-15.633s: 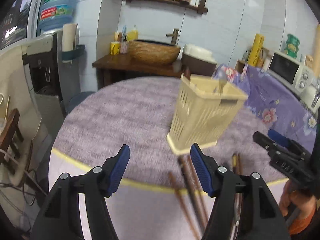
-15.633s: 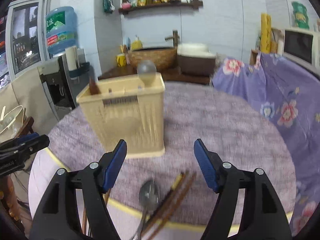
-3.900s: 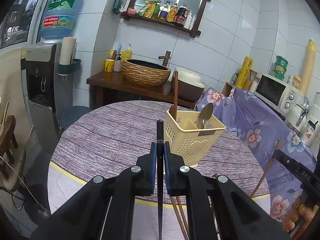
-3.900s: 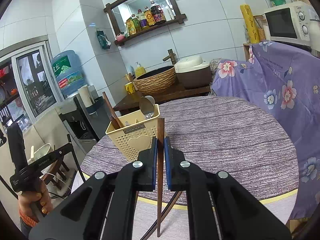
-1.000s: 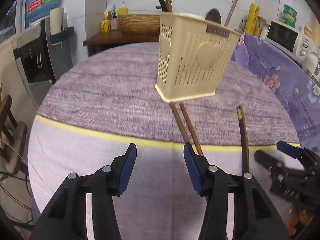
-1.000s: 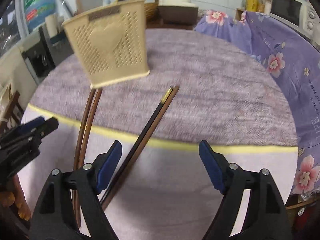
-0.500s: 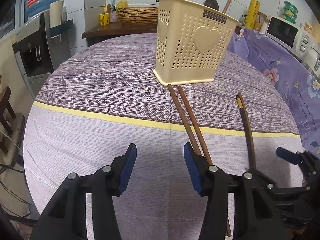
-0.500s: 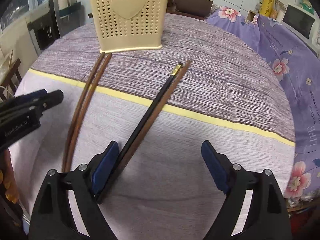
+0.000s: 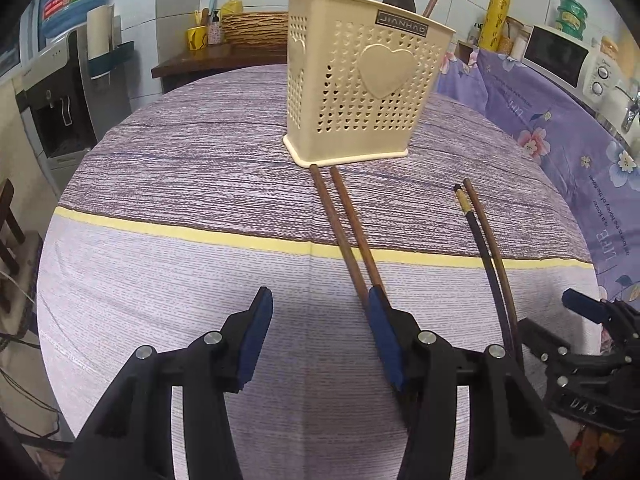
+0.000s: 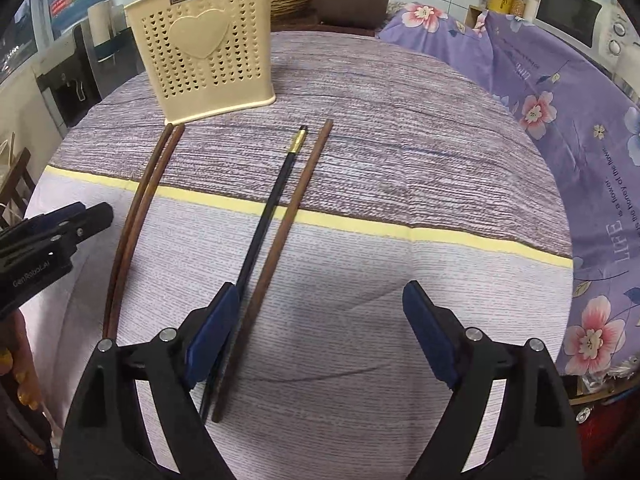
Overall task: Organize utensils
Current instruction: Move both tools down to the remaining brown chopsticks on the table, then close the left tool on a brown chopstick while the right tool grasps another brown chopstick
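The right gripper (image 10: pixel 324 320) hides the black chopstick's (image 10: pixel 268 208) near end.

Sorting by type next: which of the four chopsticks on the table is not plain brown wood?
The black chopstick with the gold band, left in the right-hand pair.

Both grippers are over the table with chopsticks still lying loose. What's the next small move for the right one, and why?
Probably shift the right gripper slightly toward the black chopstick and lower it: both jaws stand open and empty, the brown chopstick lies just inside one pad, and the holder waits beyond.
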A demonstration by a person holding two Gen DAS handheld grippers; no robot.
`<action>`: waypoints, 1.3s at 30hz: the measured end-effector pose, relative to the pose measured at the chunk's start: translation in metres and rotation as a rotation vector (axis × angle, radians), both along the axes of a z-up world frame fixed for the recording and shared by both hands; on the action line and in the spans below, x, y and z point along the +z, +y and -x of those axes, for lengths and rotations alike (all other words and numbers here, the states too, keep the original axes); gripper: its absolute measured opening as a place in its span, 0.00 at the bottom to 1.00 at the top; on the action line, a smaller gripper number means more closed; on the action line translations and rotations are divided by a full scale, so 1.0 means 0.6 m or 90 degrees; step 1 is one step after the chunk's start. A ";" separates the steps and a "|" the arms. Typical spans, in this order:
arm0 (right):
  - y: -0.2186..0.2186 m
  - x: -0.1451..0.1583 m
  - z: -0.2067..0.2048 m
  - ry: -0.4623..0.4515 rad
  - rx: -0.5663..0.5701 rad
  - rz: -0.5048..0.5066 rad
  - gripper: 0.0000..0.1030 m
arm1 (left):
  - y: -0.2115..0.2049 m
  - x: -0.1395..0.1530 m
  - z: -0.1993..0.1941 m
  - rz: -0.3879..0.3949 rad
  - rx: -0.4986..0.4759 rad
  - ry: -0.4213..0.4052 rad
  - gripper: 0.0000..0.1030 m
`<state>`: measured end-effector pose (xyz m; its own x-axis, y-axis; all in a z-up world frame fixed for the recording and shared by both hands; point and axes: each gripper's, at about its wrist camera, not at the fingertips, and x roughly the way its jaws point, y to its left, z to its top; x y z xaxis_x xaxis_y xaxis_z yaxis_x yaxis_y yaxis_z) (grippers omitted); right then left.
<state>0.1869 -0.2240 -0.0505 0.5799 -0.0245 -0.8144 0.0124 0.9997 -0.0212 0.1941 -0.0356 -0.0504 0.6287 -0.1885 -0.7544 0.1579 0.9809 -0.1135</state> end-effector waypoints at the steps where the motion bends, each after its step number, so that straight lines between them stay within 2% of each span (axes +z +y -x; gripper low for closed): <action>1: 0.003 -0.001 0.000 0.000 0.001 0.001 0.81 | -0.003 -0.001 -0.001 -0.003 -0.001 0.000 0.49; 6: 0.002 -0.004 -0.002 0.002 -0.001 0.001 0.81 | -0.016 -0.007 -0.005 -0.005 -0.004 0.008 0.49; 8: 0.002 -0.005 -0.004 0.002 -0.004 0.007 0.81 | -0.024 -0.013 -0.007 -0.029 -0.002 0.008 0.49; 12: -0.002 -0.011 -0.005 0.006 -0.010 0.012 0.81 | -0.026 -0.015 -0.005 -0.044 -0.002 0.004 0.49; 17: -0.016 -0.008 -0.003 0.008 -0.015 0.011 0.82 | -0.007 -0.009 -0.003 -0.044 -0.002 0.005 0.50; 19: -0.028 -0.002 -0.002 0.004 -0.034 0.026 0.82 | 0.008 -0.007 -0.005 -0.060 0.011 0.010 0.50; 22: -0.046 0.011 -0.003 -0.010 -0.044 0.001 0.82 | 0.039 -0.003 -0.010 -0.035 0.030 0.023 0.49; 26: -0.050 0.025 -0.022 -0.028 -0.041 -0.027 0.82 | 0.063 0.014 -0.024 -0.026 0.069 0.008 0.49; 28: -0.049 0.033 -0.036 -0.040 -0.040 -0.048 0.81 | 0.065 0.023 -0.035 -0.003 0.075 0.004 0.49; 33: -0.038 0.045 -0.089 -0.066 -0.054 -0.061 0.67 | 0.048 0.035 -0.062 0.027 0.092 -0.004 0.48; 39: -0.039 0.022 -0.139 -0.026 -0.082 -0.069 0.45 | 0.013 0.020 -0.091 0.022 0.077 0.017 0.31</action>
